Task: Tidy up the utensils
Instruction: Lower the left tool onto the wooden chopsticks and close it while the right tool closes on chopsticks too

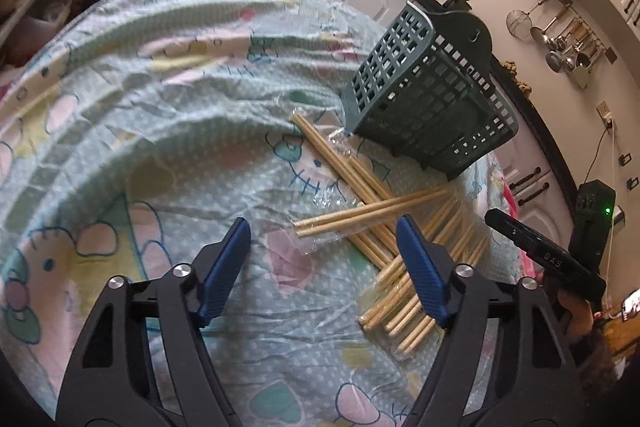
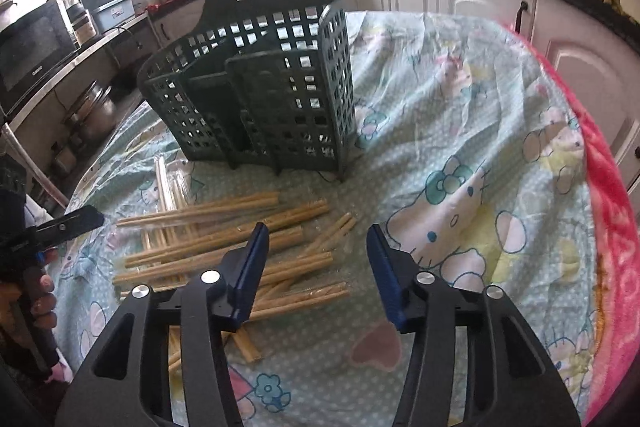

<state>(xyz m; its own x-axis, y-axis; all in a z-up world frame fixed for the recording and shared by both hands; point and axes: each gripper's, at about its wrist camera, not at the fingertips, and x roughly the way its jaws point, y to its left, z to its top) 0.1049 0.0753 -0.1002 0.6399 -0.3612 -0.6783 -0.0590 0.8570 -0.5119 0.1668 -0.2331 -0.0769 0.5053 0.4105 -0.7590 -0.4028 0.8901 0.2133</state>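
I'm at the pickup step: chopsticks (image 2: 224,251) lie scattered mid-frame on the bench (image 2: 460,131), the green holder (image 2: 256,95) behind them. My left gripper (image 1: 324,259) and right gripper (image 2: 316,263) stand apart, empty. Next I must straddle one pair.

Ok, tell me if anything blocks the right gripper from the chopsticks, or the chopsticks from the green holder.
Nothing visible does. The right gripper hangs open just over the chopsticks, and only bare tablecloth lies between them and the upright green holder.
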